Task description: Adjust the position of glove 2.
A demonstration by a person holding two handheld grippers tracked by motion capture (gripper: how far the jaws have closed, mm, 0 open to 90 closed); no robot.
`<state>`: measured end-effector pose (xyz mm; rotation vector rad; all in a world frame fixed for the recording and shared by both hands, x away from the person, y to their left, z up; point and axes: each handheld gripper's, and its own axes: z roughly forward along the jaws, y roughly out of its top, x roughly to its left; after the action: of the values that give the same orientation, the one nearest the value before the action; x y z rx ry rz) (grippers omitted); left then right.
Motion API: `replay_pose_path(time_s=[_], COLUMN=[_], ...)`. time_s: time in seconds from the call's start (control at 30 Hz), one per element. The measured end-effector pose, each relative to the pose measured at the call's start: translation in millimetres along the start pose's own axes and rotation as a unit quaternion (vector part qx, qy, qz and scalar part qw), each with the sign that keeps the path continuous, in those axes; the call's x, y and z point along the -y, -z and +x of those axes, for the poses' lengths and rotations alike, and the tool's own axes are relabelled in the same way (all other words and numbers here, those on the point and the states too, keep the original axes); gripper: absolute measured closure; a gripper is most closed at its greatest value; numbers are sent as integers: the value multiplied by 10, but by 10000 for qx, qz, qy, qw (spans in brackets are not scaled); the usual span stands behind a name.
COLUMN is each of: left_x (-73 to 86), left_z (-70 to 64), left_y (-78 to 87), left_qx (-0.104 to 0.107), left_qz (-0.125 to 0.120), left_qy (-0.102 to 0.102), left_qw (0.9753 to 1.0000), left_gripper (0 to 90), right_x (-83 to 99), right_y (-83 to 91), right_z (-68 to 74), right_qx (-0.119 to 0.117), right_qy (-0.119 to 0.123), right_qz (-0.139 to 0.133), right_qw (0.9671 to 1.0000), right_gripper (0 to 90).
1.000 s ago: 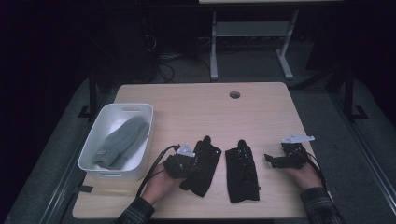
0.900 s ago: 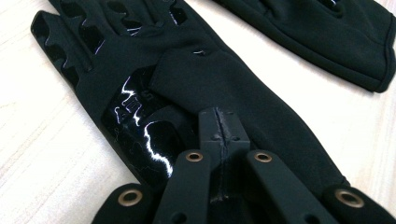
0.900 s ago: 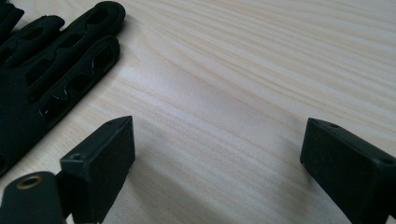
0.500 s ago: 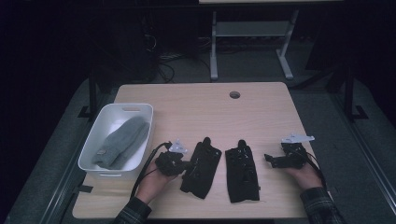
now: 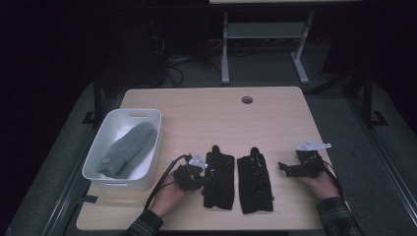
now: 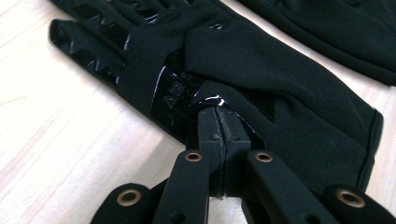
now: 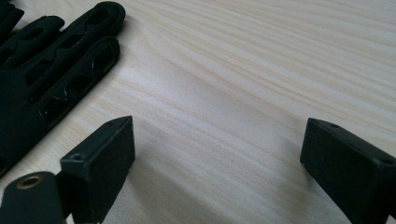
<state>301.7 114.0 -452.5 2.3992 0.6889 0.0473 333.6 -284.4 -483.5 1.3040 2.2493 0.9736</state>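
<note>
Leftward-drifted earlier, the left hand-held gripper [image 5: 200, 180] has returned, pinching the nearer black fabric glove [image 6: 261, 79] crosswise; right hand-held gripper [image 7: 217, 163] waits agape.

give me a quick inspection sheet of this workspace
surface: light wood table, round hole near far edge
job's things: two black gloves, left glove, right glove, flat side by side
clutter: white bin holding grey gloves
grippers: left tool shut on left glove's fabric; right tool open over bare wood beside right glove
cables: black cable trails from left tool
surroundings: dark floor, metal stand behind table
</note>
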Motion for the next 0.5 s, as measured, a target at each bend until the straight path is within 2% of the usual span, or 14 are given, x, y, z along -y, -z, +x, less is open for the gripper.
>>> replay_pose_path(time_s=[0.03, 0.13, 0.27, 0.3, 0.4, 0.5], left_x=[0, -1, -6, -5, 2, -18], left_z=[-13, -11, 41, 57, 141, 216], left_y=[-7, 6, 69, 81, 84, 61], left_qx=[17, 35, -113, -217, -356, -401], left_qz=[-41, -25, -180, -243, -385, -515], left_qy=[52, 37, 119, 189, 413, 583], left_qw=[10000, 10000, 9997, 9993, 9978, 9962], left_gripper=[888, 882, 759, 707, 576, 549], right_x=[0, 0, 0, 0, -2, -3], right_y=[0, 0, 0, -1, -2, -3], right_z=[0, 0, 0, -1, 0, 1], right_qx=[-2, 0, -2, -2, -3, -3], right_qy=[1, 0, 1, 3, 1, -6], right_qz=[-2, 0, 1, 1, 2, -1], right_qw=[10000, 10000, 10000, 10000, 10000, 10000], right_gripper=[98, 98, 98, 98, 98, 98])
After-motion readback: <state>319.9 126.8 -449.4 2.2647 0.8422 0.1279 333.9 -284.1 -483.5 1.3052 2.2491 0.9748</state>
